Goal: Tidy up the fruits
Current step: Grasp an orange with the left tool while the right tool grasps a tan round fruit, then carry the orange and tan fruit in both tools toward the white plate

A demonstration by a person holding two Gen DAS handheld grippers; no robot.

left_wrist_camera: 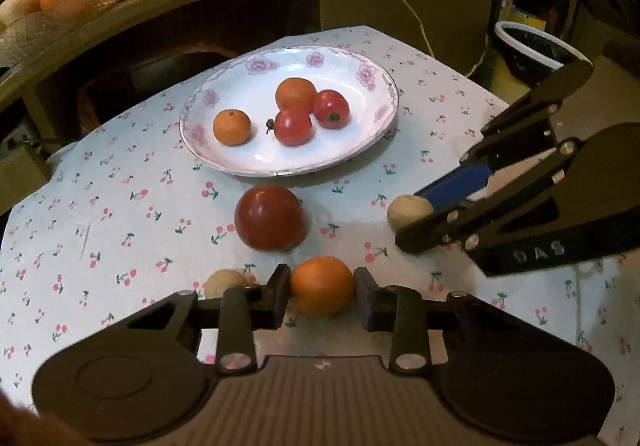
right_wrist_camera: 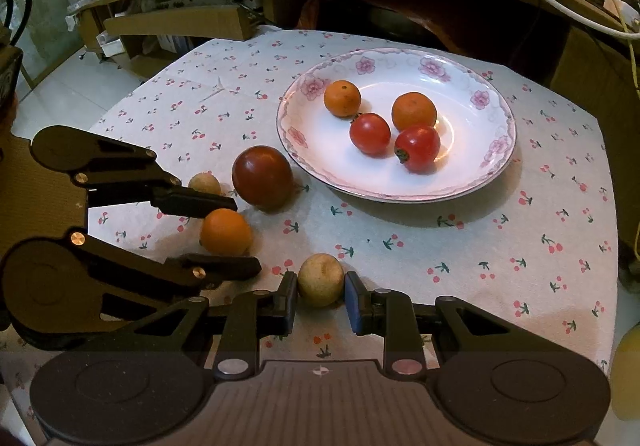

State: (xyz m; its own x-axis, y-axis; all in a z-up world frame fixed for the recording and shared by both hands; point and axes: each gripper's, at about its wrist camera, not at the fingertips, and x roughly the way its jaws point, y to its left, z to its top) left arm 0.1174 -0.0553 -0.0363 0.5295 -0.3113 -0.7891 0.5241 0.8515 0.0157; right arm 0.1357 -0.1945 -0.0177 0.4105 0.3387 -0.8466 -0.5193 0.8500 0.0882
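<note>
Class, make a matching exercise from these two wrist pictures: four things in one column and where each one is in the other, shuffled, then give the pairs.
Things:
1. orange
2. pale brown fruit
3. large dark red tomato
4. two small red tomatoes

Places:
A. on the flowered plate
B. between the left claw fingers
C. loose on the cherry-print cloth
D. between the right claw fingers

Pairs: 1-B, 2-D, 3-C, 4-A

You're working over a matt printed cloth [right_wrist_camera: 400, 230]; glossy glazed plate [right_wrist_camera: 496, 165], shiny smooth tomato [right_wrist_camera: 262, 177], dimpled orange [right_wrist_camera: 226, 232], dull rough-looking tan fruit [right_wrist_camera: 320, 280].
</note>
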